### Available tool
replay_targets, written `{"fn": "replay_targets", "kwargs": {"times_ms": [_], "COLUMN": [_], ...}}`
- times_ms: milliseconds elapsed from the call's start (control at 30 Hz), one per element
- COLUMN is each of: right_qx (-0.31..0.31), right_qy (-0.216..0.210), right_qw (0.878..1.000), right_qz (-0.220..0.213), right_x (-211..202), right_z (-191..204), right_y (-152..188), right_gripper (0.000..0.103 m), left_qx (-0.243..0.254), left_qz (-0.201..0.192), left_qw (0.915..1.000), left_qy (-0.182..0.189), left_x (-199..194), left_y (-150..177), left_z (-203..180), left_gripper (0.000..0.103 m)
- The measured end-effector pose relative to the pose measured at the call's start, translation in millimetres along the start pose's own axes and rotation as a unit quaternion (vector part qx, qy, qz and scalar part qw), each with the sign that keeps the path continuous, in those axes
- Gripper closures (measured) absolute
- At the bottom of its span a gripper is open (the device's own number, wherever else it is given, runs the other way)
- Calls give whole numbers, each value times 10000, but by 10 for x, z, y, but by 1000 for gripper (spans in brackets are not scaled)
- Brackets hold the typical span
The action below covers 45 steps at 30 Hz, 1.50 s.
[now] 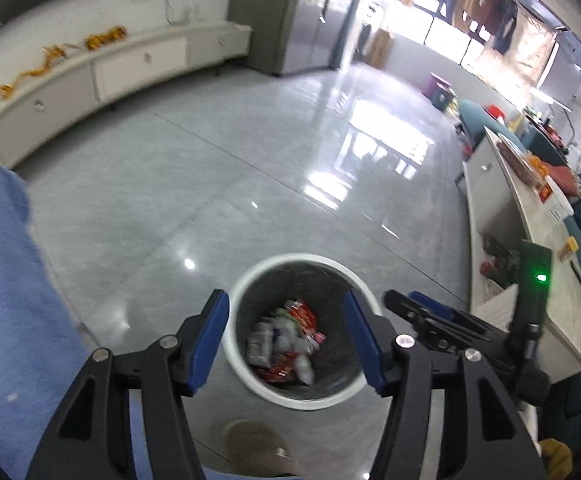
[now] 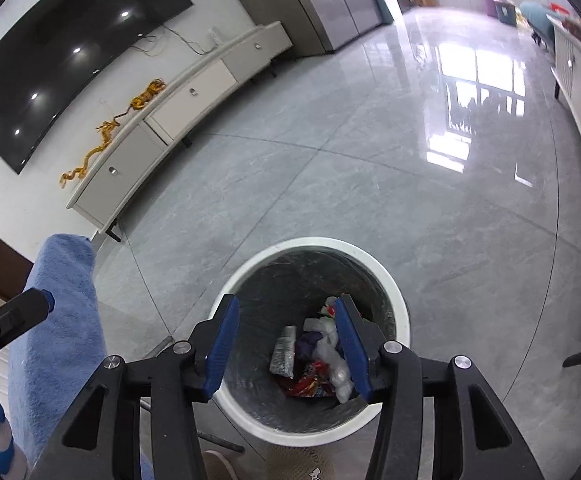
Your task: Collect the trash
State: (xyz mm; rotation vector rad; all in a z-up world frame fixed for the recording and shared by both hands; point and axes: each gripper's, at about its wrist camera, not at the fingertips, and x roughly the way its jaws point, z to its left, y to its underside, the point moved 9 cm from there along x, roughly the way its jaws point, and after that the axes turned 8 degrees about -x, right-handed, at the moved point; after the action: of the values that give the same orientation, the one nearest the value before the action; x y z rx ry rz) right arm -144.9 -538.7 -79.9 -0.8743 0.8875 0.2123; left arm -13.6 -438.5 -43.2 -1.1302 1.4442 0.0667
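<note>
A round white-rimmed trash bin (image 1: 354, 276) with a dark liner stands on the grey tiled floor; it also shows in the right wrist view (image 2: 390, 280). Inside lie several wrappers (image 1: 286, 344), red, white and silver, also seen in the right wrist view (image 2: 314, 364). My left gripper (image 1: 288, 342) is open and empty, held above the bin's mouth. My right gripper (image 2: 286, 344) is open and empty, also above the bin. The right gripper's body (image 1: 442, 320) shows to the right in the left wrist view.
A blue cloth-covered seat (image 1: 14, 300) is at the left, also in the right wrist view (image 2: 58, 320). A white low cabinet (image 2: 162, 128) runs under a wall TV (image 2: 62, 44). A white table (image 1: 546, 264) with items stands right. A slipper (image 1: 254, 444) lies by the bin.
</note>
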Motion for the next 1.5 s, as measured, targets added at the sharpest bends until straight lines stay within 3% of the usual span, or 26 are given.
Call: {"fn": "replay_targets", "kwargs": {"times_ms": [167, 300, 367, 467, 567, 733, 867, 1033, 1200, 1500], "right_qx": [-473, -893, -1124, -1448, -1684, -1965, -2155, -2306, -2368, -2438], "right_qy": [-50, -132, -209, -275, -291, -124, -26, 112, 208, 281], "right_qw": [9984, 9942, 9911, 9857, 9813, 9743, 9684, 9627, 9600, 9580], "right_qz": [-310, -583, -688, -813, -888, -1097, -1258, -1411, -1479, -1483], "right_x": [-310, -549, -640, -728, -793, -914, -1005, -1072, -1085, -1050], "right_z": [529, 1035, 1308, 1698, 1990, 2302, 2439, 2529, 2511, 2527], "right_y": [-77, -118, -112, -68, 5, 115, 149, 203, 222, 270], "right_gripper": [54, 43, 42, 31, 23, 6, 0, 0, 0, 0], "left_qx": [-299, -427, -568, -767, -870, -1081, -1241, -1314, -1232, -1013], "left_qz": [-757, -1330, -1498, -1721, -1948, -2221, -2440, -2528, -2548, -2479], "left_qw": [9954, 9846, 9792, 9699, 9595, 9468, 9357, 9300, 9286, 9341], "left_qy": [-497, -1047, -1243, -1541, -1839, -2063, -2226, -2323, -2401, -2363], "left_x": [-559, -1061, -1289, -1582, -1869, -2178, -2399, -2545, -2571, -2523], "left_y": [-76, -87, -38, 59, 181, 328, 413, 504, 539, 614], "left_z": [377, 716, 912, 1188, 1453, 1765, 1943, 2068, 1948, 1865], "left_gripper": [45, 45, 45, 44, 36, 35, 35, 35, 32, 29]}}
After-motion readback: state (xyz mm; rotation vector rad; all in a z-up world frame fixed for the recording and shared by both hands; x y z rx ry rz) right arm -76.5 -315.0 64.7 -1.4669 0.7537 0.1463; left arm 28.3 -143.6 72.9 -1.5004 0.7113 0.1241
